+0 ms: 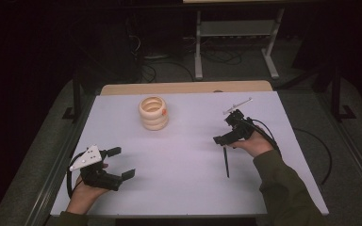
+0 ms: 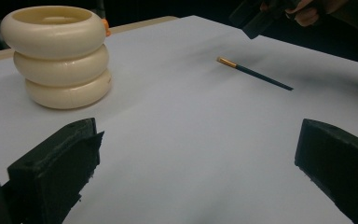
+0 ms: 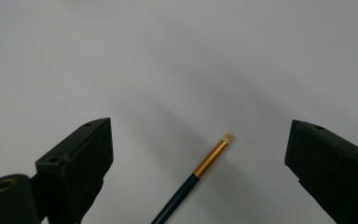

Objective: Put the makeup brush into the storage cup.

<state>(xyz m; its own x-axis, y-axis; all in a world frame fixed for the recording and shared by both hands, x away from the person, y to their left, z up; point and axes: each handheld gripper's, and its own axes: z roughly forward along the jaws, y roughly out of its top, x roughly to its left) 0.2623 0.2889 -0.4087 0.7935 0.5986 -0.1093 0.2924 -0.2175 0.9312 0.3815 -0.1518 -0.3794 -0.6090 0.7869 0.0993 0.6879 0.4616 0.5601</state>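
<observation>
A thin dark brush (image 1: pixel 226 162) with a gold ferrule and a pale tip lies flat on the white table (image 1: pixel 179 188). My right gripper (image 1: pixel 224 129) hovers just beyond its tip end, jaws wide apart. In the right gripper view the brush (image 3: pixel 205 163) lies on the table below the open right gripper (image 3: pixel 198 154), touching neither jaw. A cream holder (image 1: pixel 153 113) made of three stacked rings stands upright at the back left. My left gripper (image 1: pixel 123 163) rests open near the front left; the left gripper view shows the holder (image 2: pixel 58 56) and the brush (image 2: pixel 256 74) beyond it.
An orange spot sits on the holder's right side. A wooden strip (image 1: pixel 184 87) borders the table's far edge, with a metal frame (image 1: pixel 235 42) and cables on the dark floor behind. The right gripper (image 2: pixel 261 18) hangs at the left gripper view's top.
</observation>
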